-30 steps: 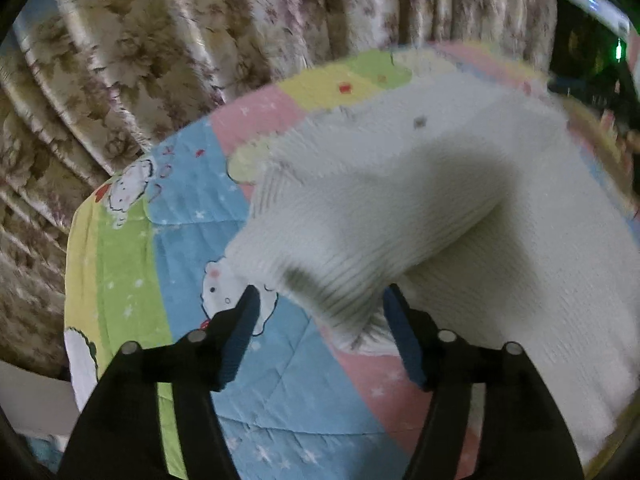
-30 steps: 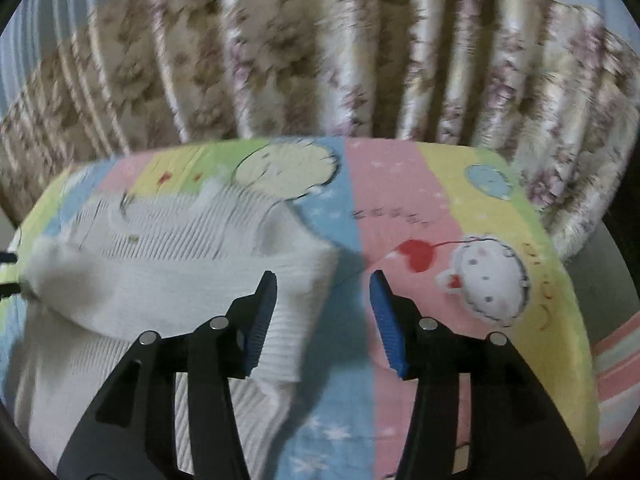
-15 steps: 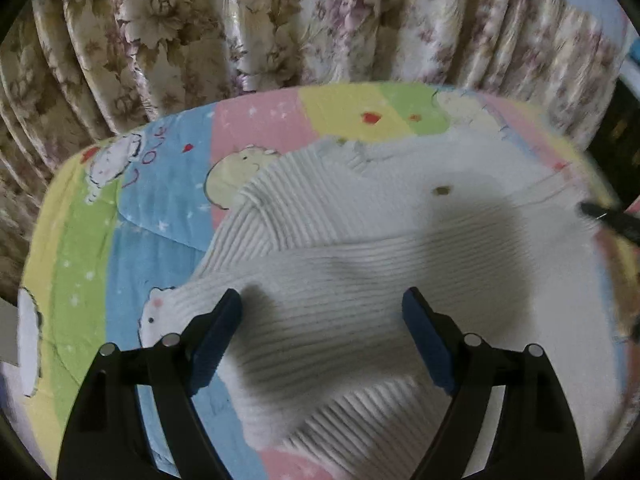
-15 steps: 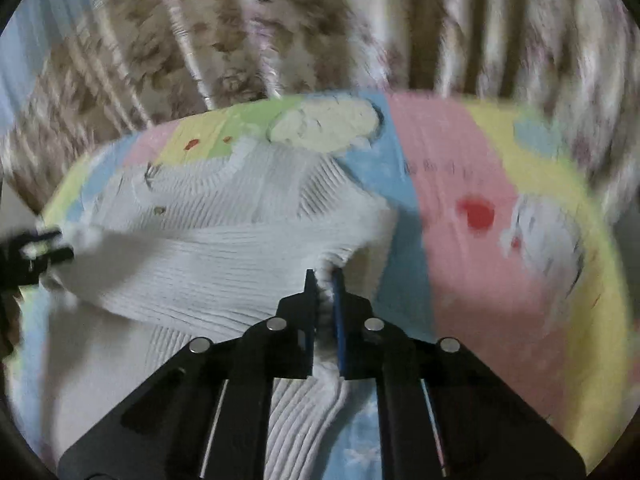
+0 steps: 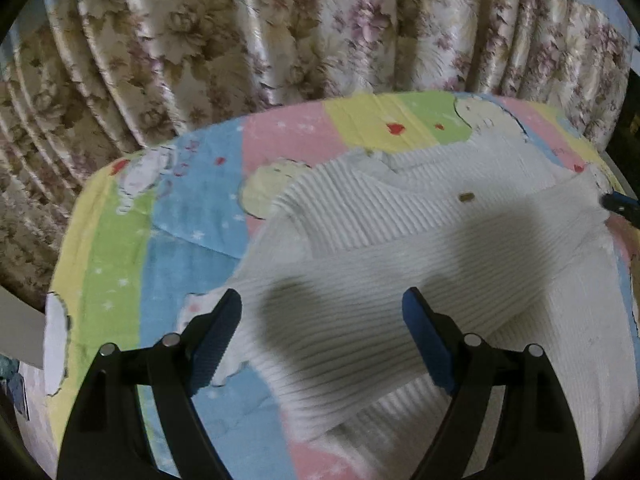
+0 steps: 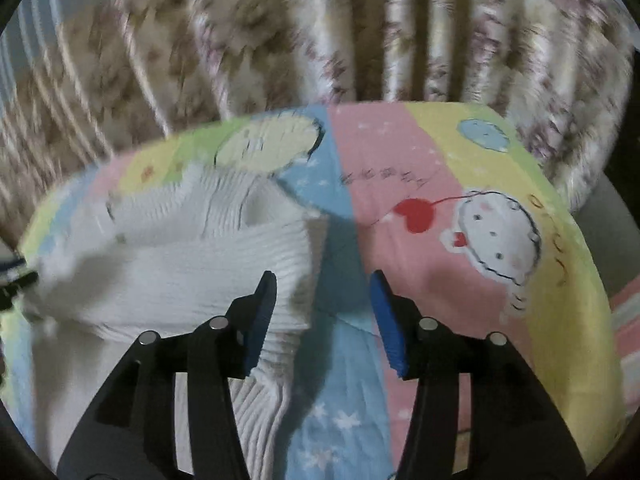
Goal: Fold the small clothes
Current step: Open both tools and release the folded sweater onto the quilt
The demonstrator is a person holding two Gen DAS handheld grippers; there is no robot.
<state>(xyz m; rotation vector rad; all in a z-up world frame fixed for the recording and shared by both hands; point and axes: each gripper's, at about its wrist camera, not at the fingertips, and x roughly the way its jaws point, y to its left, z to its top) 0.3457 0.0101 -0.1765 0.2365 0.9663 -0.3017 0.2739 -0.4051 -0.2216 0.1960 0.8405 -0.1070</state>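
A white ribbed sweater [image 5: 400, 240] lies flat on a pastel cartoon quilt [image 5: 180, 248], with one sleeve folded across its body. My left gripper [image 5: 322, 336] hovers open above that sleeve's cuff end, its blue pads wide apart and holding nothing. In the right wrist view the sweater [image 6: 180, 264] fills the left side. My right gripper [image 6: 324, 312] is open just off the sweater's right edge, over the blue stripe of the quilt [image 6: 400, 184], and its left pad is beside the knit.
Floral curtains [image 5: 280, 32] hang close behind the quilt's far edge. The quilt's bare right half shows a cartoon face and a red heart [image 6: 416, 214]. A dark screen edge [image 5: 632, 120] sits at the far right.
The right gripper, shut on the sweater's edge half a second ago, has opened and let it go. The left gripper stays open, and the sleeve now lies settled across the body.
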